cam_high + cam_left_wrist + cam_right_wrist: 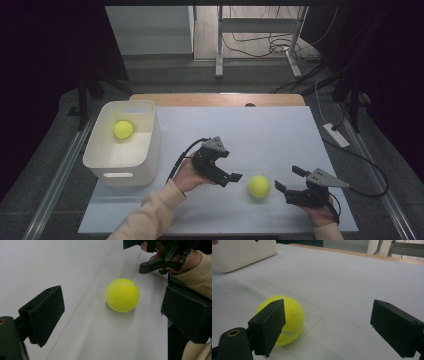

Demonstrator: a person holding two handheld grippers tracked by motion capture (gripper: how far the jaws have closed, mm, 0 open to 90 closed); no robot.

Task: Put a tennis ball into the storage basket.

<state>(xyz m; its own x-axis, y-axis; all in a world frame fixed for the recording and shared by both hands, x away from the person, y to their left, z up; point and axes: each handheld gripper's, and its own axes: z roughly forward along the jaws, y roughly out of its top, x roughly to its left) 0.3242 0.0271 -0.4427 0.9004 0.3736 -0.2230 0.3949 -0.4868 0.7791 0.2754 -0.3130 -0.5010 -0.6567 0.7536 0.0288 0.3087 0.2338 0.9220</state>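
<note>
A yellow tennis ball (259,186) lies on the white table sheet (240,130) between my two grippers. My left gripper (227,165) is just left of it, jaws open and pointed at the ball (122,295), which sits a little ahead of the pads without touching them. My right gripper (289,179) rests to the ball's right, also open with nothing held. In the right gripper view the ball (293,315) is partly hidden behind the left jaw. A second tennis ball (123,129) lies inside the white bin (120,165) at the left.
The bin (242,255) stands at the sheet's left edge. The right hand and its gripper (143,256) show beyond the ball in the left gripper view. A white power strip (336,135) and cables lie off the table's right side. A wooden table edge (220,99) runs along the back.
</note>
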